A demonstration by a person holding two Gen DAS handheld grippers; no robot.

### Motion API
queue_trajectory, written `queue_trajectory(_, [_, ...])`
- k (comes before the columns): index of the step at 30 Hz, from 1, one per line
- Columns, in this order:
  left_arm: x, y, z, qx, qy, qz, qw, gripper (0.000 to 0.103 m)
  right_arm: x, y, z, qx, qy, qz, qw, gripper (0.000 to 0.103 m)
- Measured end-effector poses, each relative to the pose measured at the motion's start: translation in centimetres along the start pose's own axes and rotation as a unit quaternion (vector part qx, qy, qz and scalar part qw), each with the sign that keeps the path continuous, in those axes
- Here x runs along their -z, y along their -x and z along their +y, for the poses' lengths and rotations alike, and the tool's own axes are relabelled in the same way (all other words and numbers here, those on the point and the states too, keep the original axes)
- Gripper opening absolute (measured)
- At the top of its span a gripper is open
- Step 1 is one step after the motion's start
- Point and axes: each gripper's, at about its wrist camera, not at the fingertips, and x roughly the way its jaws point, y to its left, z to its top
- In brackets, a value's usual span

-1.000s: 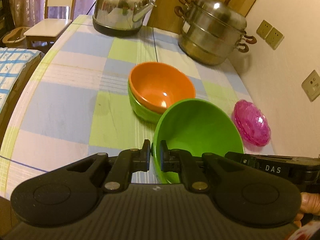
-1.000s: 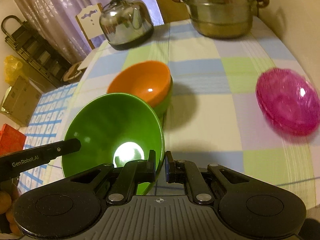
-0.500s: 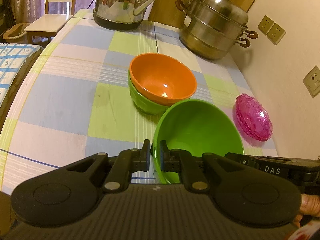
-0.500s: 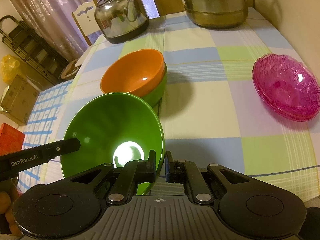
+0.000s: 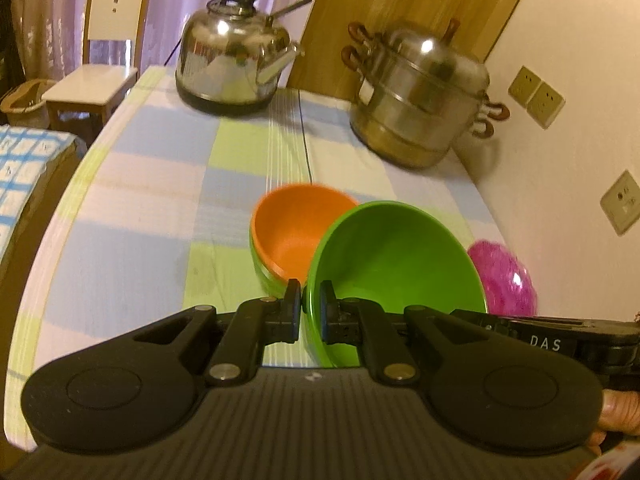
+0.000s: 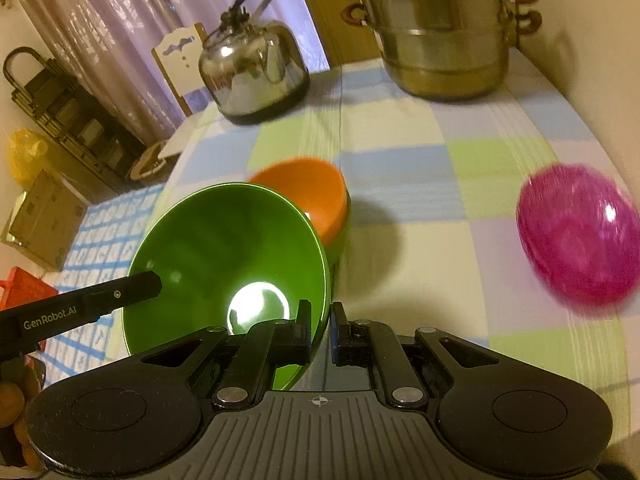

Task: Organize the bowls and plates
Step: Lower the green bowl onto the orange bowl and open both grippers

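A large green bowl [image 5: 396, 264] hangs tilted above the table, held by both grippers. My left gripper [image 5: 309, 304] is shut on its left rim; my right gripper [image 6: 320, 320] is shut on its right rim [image 6: 324, 280]. Just beyond it an orange bowl [image 5: 296, 224] sits nested in a second green bowl [image 5: 264, 276] on the checked tablecloth. The held bowl [image 6: 224, 264] overlaps the orange bowl [image 6: 312, 192] in both views. A pink glass dish [image 6: 576, 236] rests on the table to the right, also seen as a pink glass dish [image 5: 500, 276] behind the held bowl.
A steel kettle [image 5: 236, 56] and a stacked steel steamer pot [image 5: 420, 96] stand at the far end of the table [image 5: 132, 208]. The wall with sockets [image 5: 536, 96] runs along the right. A chair [image 5: 100, 60] stands beyond the far left corner.
Both grippers have risen with the green bowl and carried it toward the orange bowl. The table now sits lower and farther in both views, and the held bowl overlaps the orange one.
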Motion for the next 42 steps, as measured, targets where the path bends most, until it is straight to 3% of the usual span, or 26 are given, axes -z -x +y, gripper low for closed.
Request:
queue_trajectory(7, [-4.3,-2.9,1.2,-0.006,0.009,-0.002,0.9999,0.007,-5.0,-2.6,0.2,-0.004,-0.009,-0.001,1.000,0.008])
queue_trajectory(15, [-6.4,-7.3,3.1,-0.016,0.021,0.015,0.9995,0.008,-8.3,-7.4,-0.1,0.006,-0.003,0.020,1.000,0.008])
queue_trajectory(25, [-6.1,-11.1,4.3,-0.020,0.022,0.039,0.9988,0.008,-9.3,-11.2,-0.8,0.021,0.006,0.039,0.999,0.008])
queue_trajectory(38, [-6.0,-12.2,4.4,-0.025,0.018,0.048,0.9984,0.008,-9.0,-12.4,-0.9,0.026,0.011,0.048,0.998,0.008])
queue_trajectory(42, [-6.0,-12.3,4.4,-0.015,0.028,0.047,0.9984,0.022,-9.2,-12.6,-1.1,0.028,0.001,0.046,0.999,0.009])
